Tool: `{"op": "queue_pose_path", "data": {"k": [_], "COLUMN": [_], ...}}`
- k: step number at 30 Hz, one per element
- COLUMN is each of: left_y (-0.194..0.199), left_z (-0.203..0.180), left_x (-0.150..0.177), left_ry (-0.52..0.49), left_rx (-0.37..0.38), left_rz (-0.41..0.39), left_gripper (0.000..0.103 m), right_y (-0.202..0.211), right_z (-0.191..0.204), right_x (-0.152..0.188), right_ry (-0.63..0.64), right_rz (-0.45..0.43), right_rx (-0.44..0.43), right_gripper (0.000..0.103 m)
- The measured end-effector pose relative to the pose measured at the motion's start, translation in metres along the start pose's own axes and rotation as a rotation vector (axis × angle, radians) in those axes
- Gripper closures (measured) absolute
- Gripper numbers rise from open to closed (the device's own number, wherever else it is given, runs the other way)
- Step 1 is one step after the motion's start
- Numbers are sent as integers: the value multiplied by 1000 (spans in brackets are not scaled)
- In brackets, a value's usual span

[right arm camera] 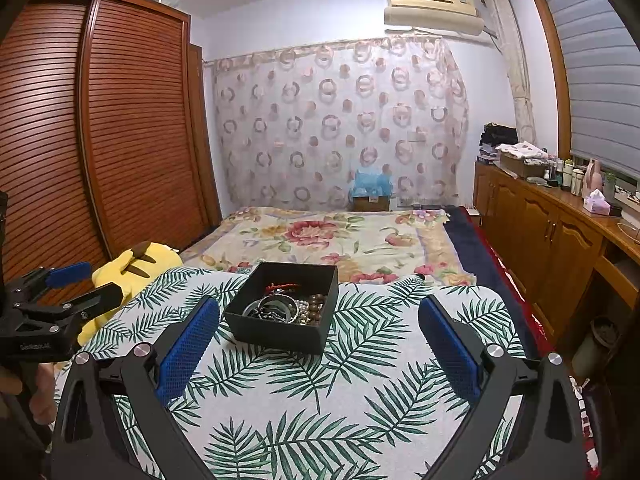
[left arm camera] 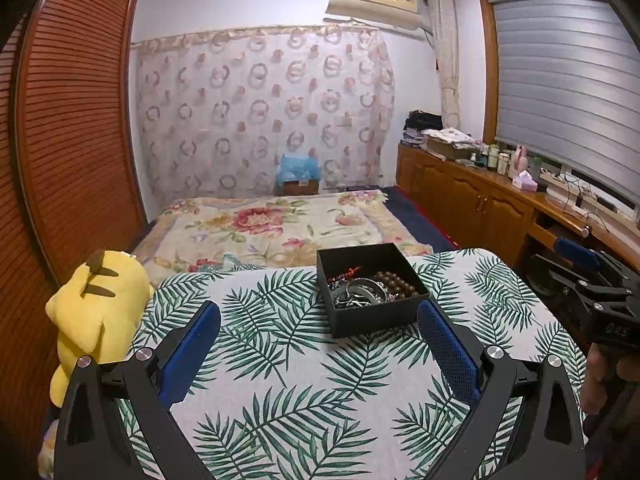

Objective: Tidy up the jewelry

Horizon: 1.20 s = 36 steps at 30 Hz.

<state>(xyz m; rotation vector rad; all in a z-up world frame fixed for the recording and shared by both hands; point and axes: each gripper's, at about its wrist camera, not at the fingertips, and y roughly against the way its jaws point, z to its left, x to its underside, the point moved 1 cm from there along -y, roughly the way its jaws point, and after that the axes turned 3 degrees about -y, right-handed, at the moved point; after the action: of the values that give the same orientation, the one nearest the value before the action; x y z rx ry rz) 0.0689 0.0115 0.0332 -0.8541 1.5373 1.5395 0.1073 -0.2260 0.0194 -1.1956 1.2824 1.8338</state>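
Both the left gripper (left arm camera: 319,326) and right gripper (right arm camera: 319,322) gape wide, empty; the jewelry box (left arm camera: 370,254) sits just ahead between their jaws. Only the right view shows the box's left wall.

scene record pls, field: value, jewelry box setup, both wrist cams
surface: table with palm-leaf cloth
container: open black box, toward the far edge of the table, no lid in view
contents: brown bead bracelet, silver bangle, red string piece, tangled together
left gripper: open, empty, short of the box
right gripper: open, empty, short of the box
beside table: yellow plush toy, at the left
background: bed with floral blanket
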Motion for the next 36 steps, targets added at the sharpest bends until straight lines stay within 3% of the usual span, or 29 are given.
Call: {"op": "queue_pose_path", "data": {"k": [36], "left_y": [2], "left_z": [-2], "left_x": [0], "left_ry": [-1], "left_rx": [1], "left_rz": [-6], "left_gripper": [8], "right_y": [1], "right_z": [-2], "right_x": [1], "right_ry": [-3], "right_rz": [-2], "right_rx": [-1], "right_gripper": [3]}}
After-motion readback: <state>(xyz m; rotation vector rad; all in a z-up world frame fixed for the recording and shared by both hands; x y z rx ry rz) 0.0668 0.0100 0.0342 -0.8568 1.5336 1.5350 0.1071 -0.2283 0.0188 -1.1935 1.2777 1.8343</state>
